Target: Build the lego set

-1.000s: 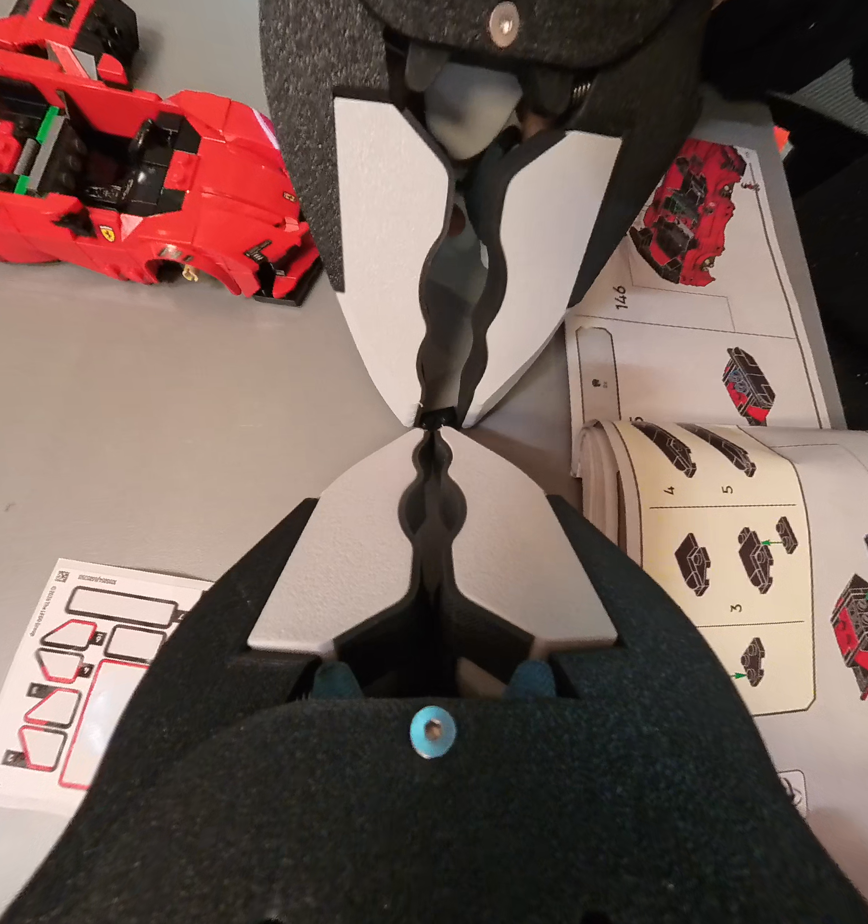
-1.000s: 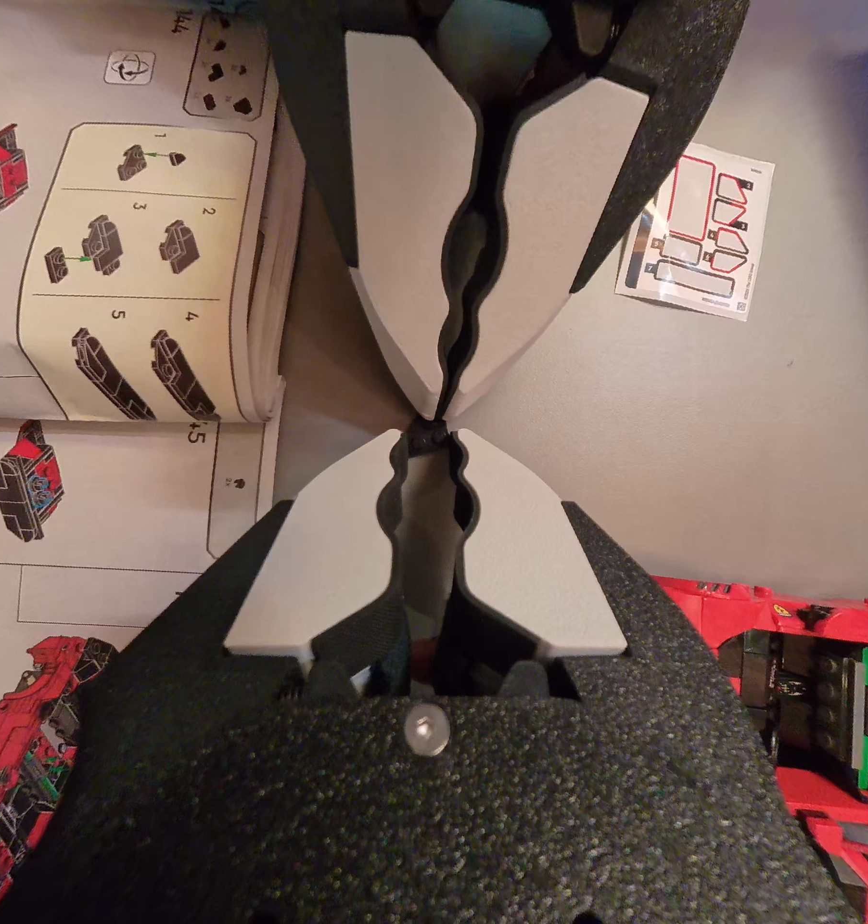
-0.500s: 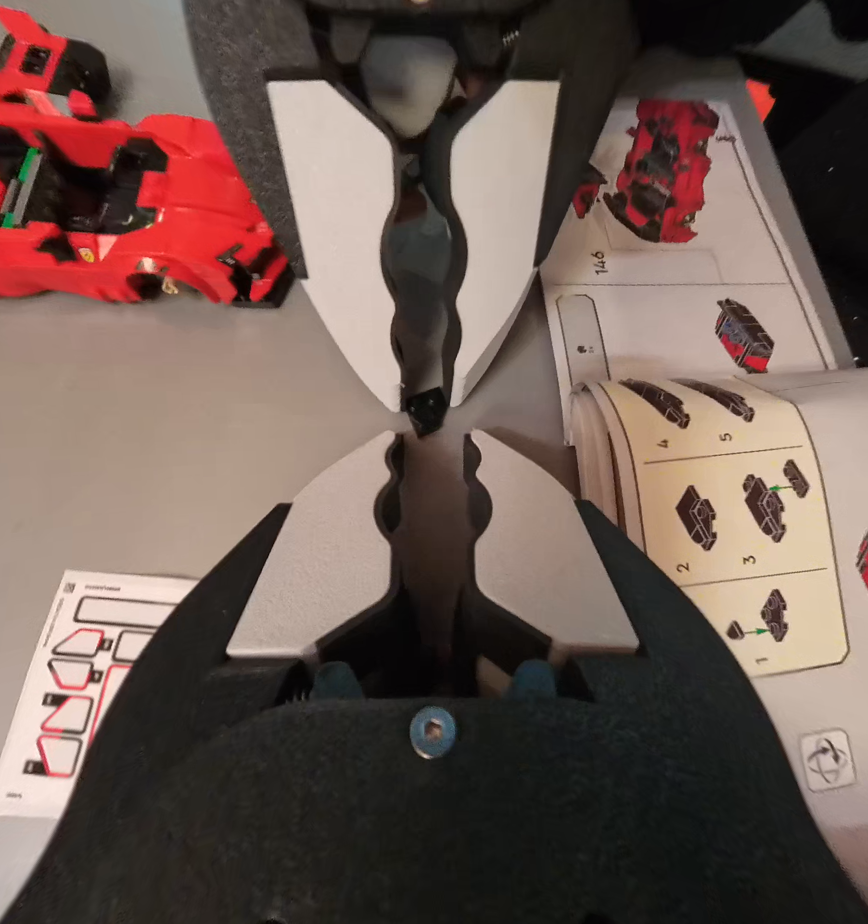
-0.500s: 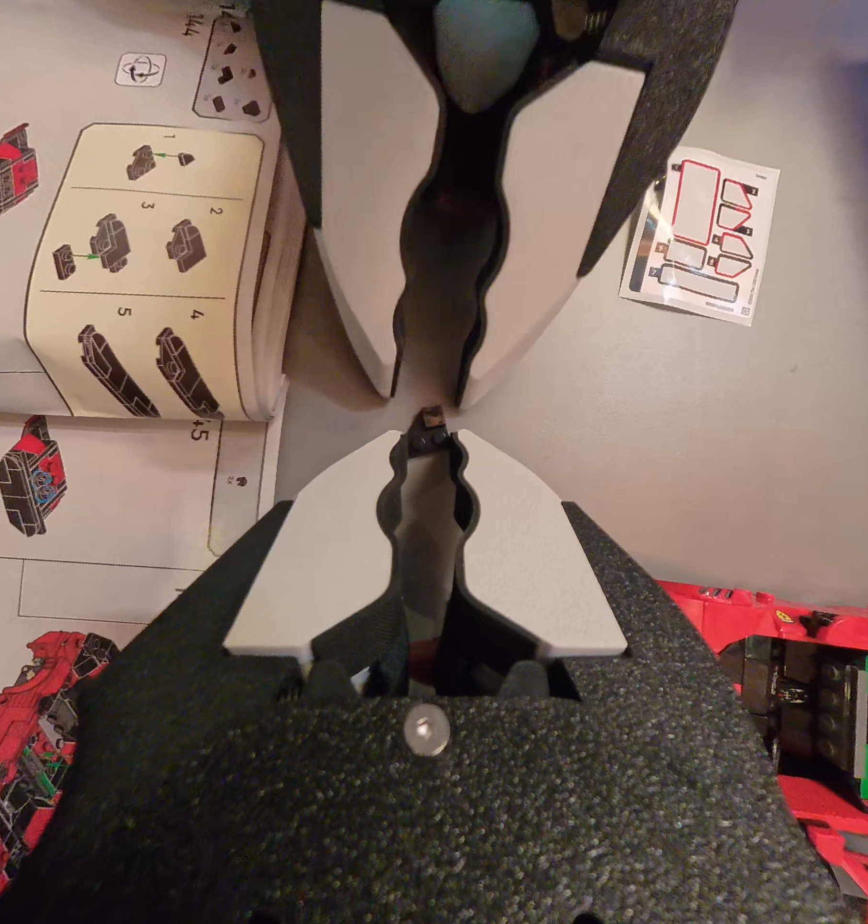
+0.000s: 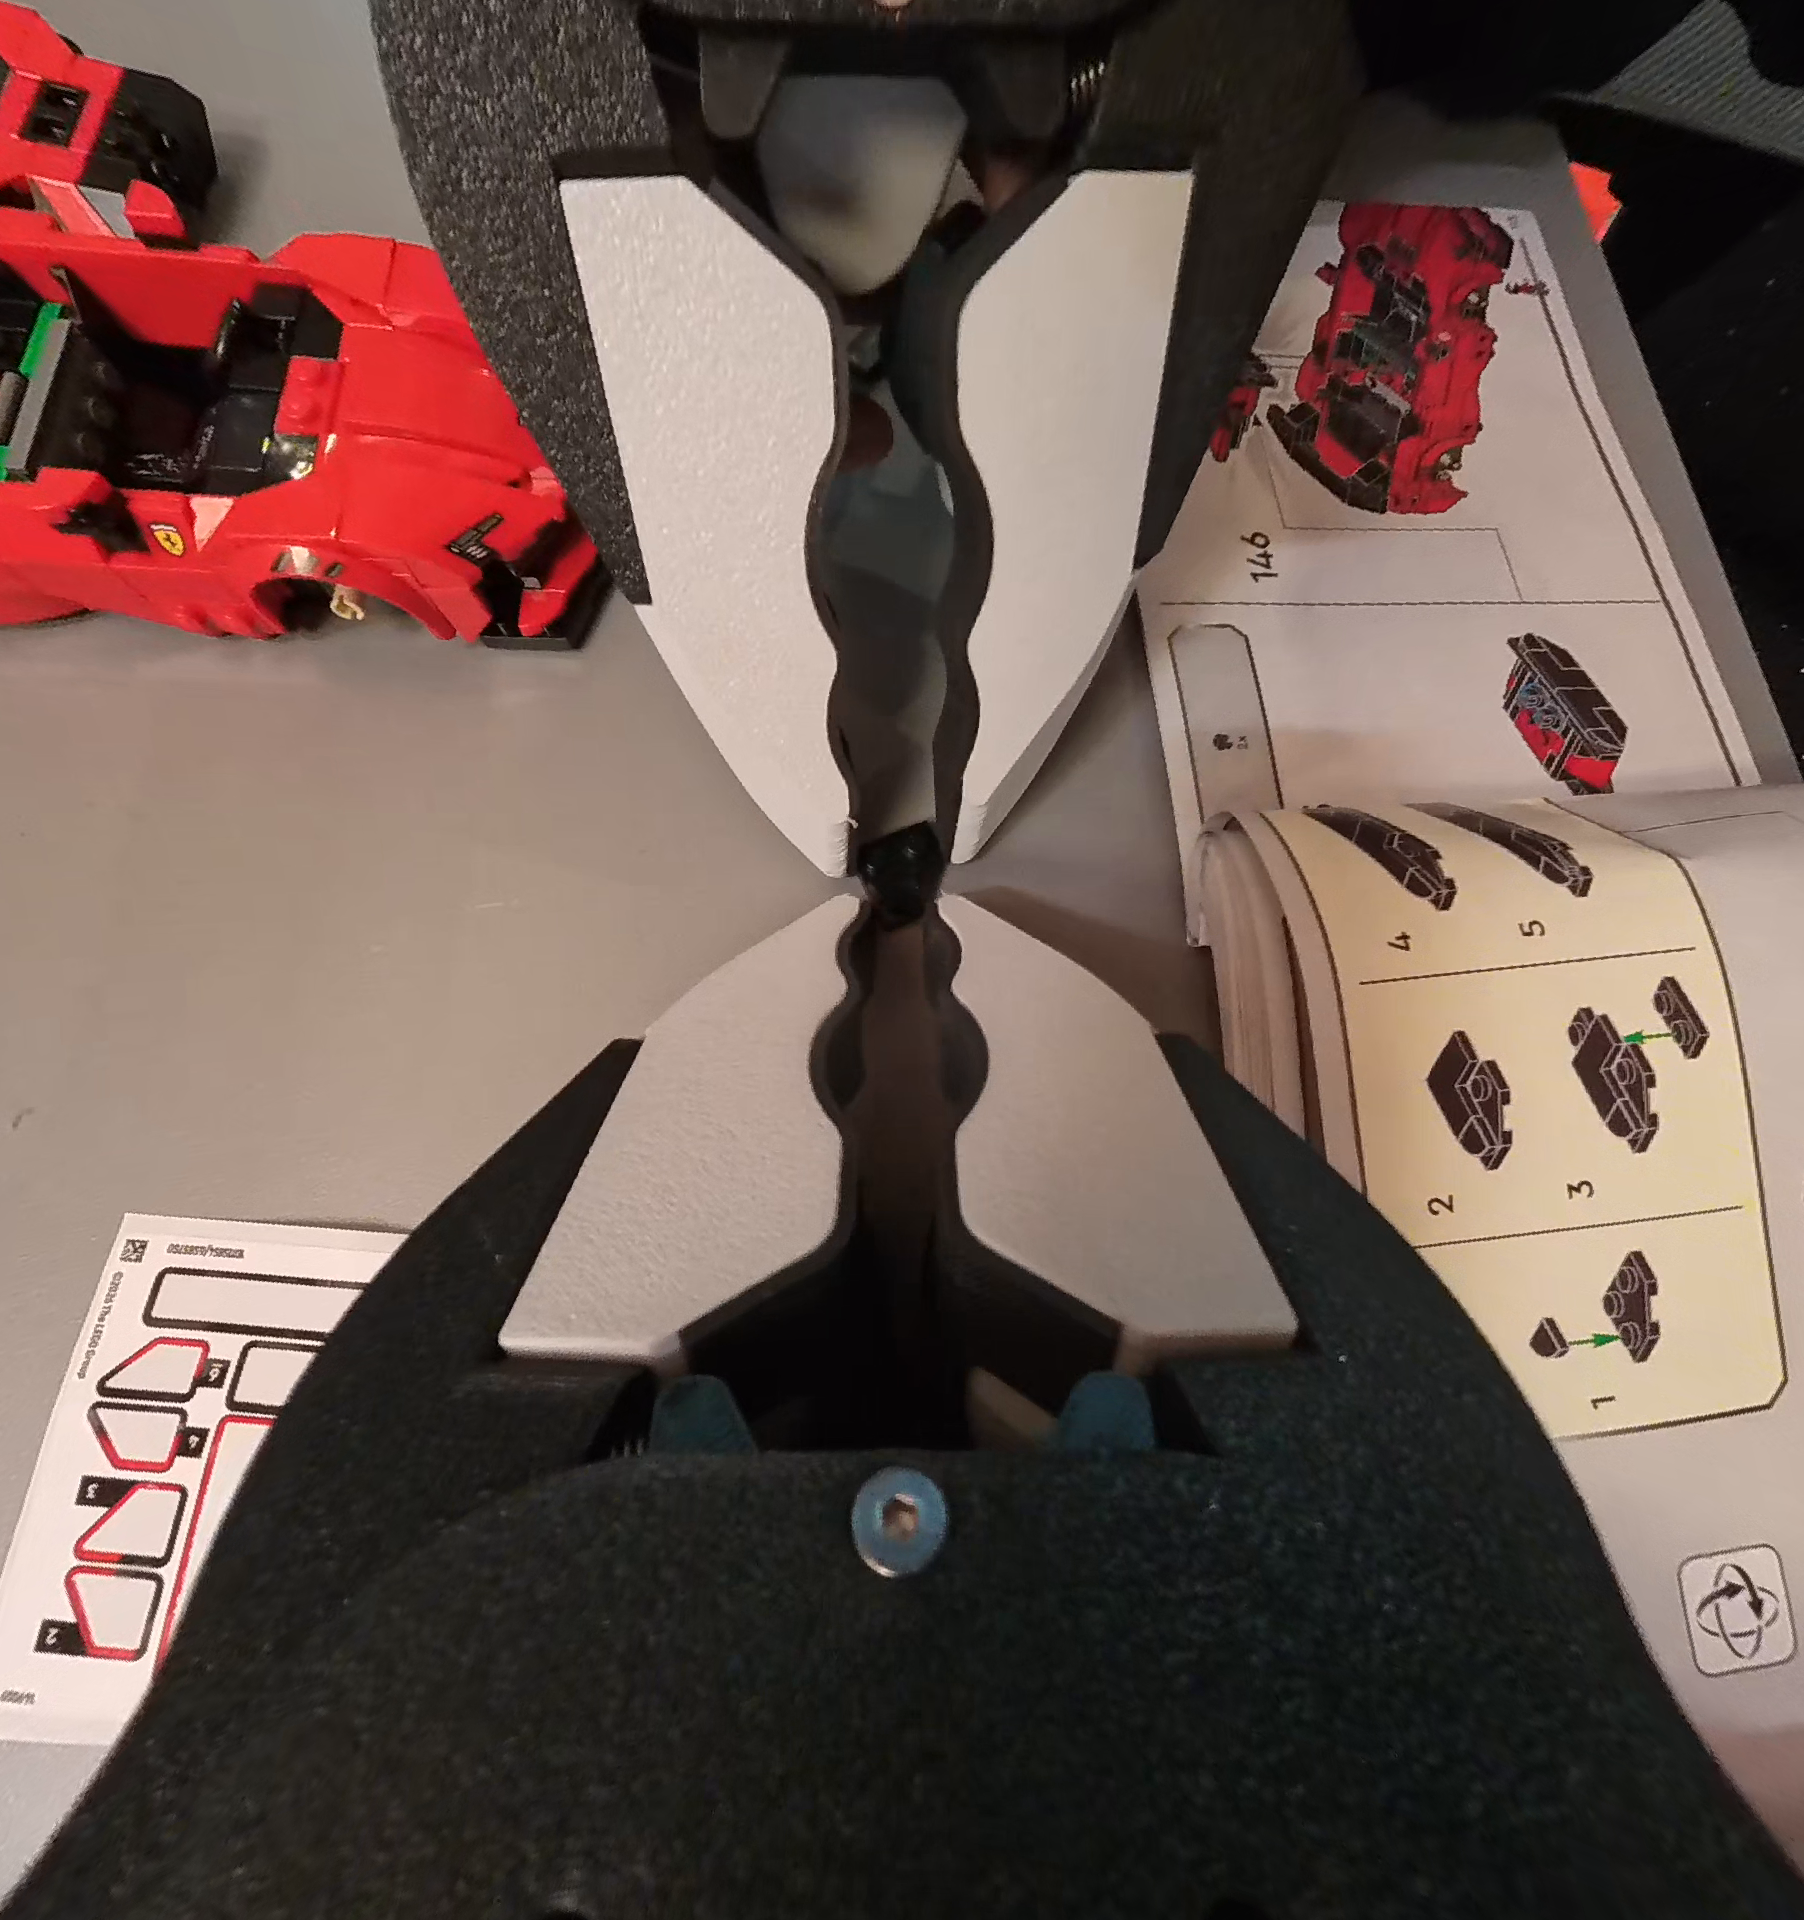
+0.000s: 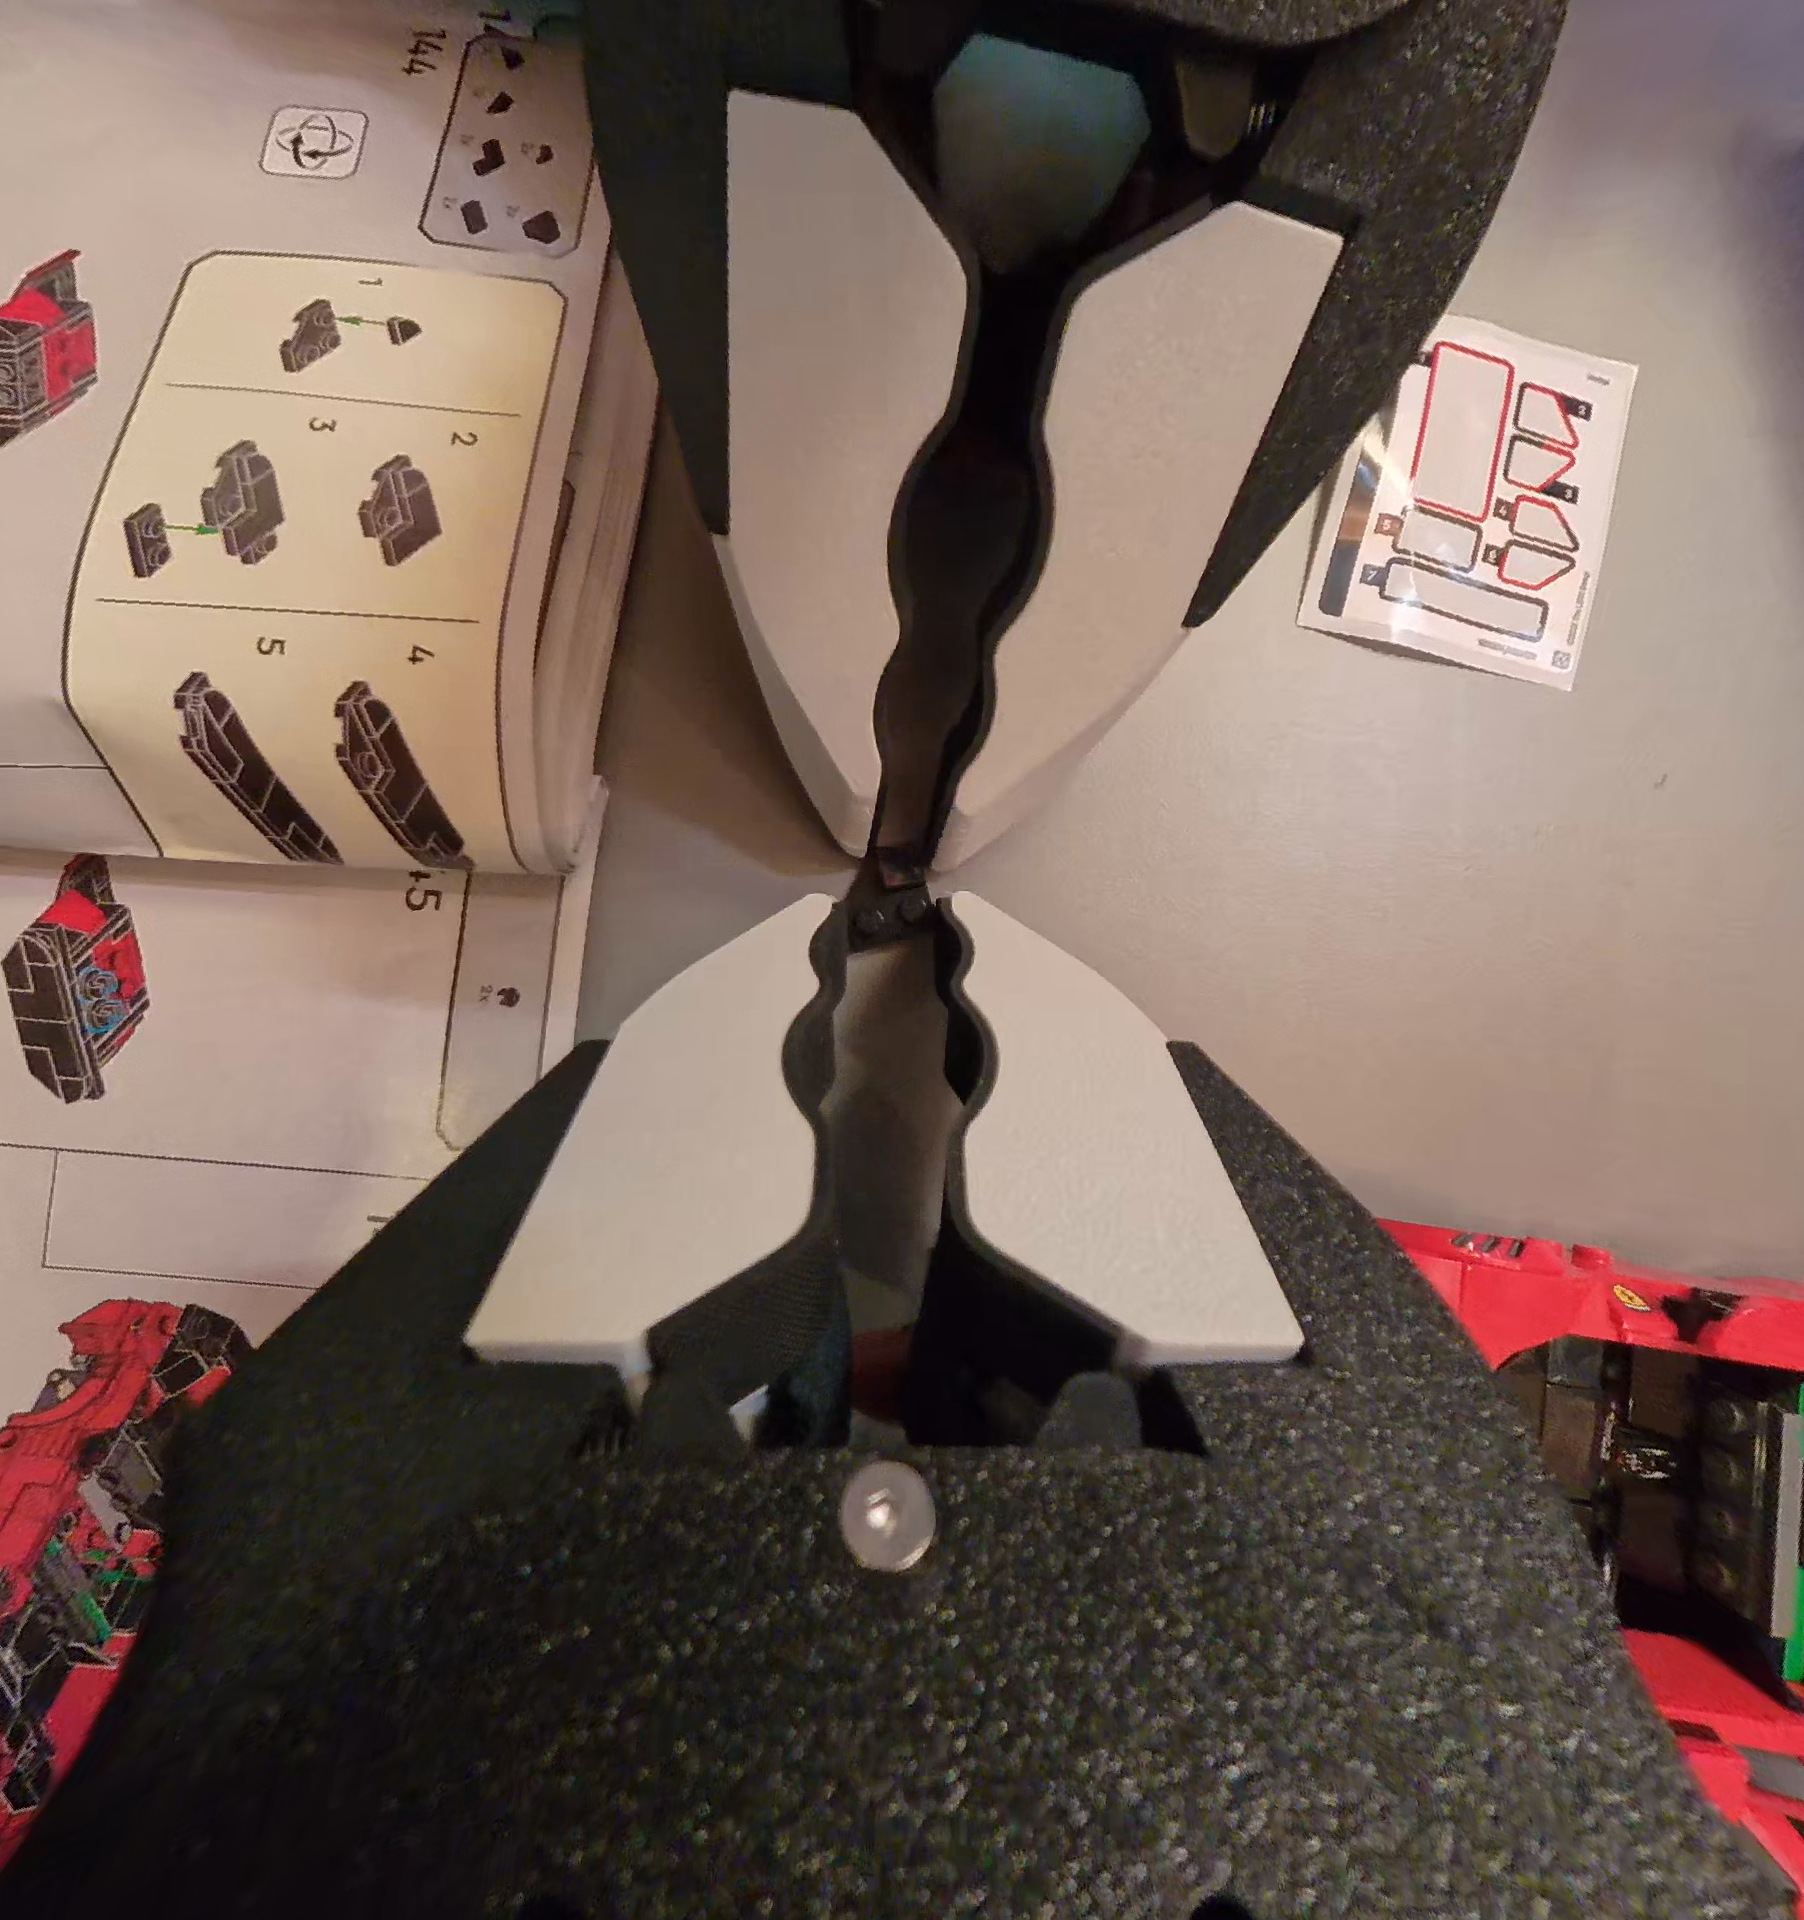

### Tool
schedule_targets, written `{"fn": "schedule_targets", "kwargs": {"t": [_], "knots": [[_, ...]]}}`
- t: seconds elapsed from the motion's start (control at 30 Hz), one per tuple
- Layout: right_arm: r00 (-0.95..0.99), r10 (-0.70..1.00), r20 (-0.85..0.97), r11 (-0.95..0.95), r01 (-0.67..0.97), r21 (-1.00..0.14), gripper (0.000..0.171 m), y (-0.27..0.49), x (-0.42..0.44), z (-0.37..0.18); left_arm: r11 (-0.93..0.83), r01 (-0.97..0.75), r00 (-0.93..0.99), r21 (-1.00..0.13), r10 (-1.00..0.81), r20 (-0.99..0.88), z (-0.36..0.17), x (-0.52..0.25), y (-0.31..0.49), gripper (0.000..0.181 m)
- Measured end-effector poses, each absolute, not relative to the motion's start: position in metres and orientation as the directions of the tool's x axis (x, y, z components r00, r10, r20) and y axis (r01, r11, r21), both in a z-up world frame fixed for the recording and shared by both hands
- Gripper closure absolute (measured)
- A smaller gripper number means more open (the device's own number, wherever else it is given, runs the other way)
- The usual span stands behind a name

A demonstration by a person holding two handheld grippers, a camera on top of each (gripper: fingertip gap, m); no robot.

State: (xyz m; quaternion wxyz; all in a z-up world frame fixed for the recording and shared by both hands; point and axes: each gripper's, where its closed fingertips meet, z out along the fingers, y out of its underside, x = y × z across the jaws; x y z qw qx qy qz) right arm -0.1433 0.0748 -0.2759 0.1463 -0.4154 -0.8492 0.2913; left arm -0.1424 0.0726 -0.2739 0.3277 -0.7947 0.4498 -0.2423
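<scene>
My two grippers meet tip to tip above the grey table (image 5: pixel 358 935). My left gripper (image 5: pixel 896 920) is shut on the near end of a small black lego piece (image 5: pixel 903 868). In the right wrist view my right gripper (image 6: pixel 890 916) is shut on a small black studded plate (image 6: pixel 890 920), and the left gripper (image 6: pixel 903 847) comes in from above, pinching a tiny black piece (image 6: pixel 898 864) against that plate. The partly built red lego car (image 5: pixel 202 447) lies at the upper left, apart from both grippers. It also shows in the right wrist view (image 6: pixel 1656 1507).
The open instruction booklet (image 5: pixel 1500 1039) lies to the right of the grippers, its pages curled up; it also shows in the right wrist view (image 6: pixel 254 520). A white sticker sheet (image 5: pixel 150 1455) lies flat at the lower left.
One second ago both grippers were shut tip to tip. Half a second ago my left gripper opened, leaving the piece with the right gripper. Now the left has shut on it again.
</scene>
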Motion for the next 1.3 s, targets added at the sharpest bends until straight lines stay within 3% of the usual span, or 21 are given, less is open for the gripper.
{"fn": "schedule_targets", "kwargs": {"t": [0.57,1.3], "knots": [[-0.603,0.798,0.003,0.490,0.645,-0.587,0.154,0.0749,-0.1429,-0.2759,-0.401,-0.536,0.470,-0.743,-0.873,0.132,-0.2728,-0.1420,0.0701,0.167],[-0.574,0.818,-0.033,0.403,0.614,-0.678,0.154,0.0756,-0.1426,-0.2754,-0.411,-0.527,0.461,-0.744,-0.873,0.156,-0.2721,-0.1449,0.0665,0.162]]}}
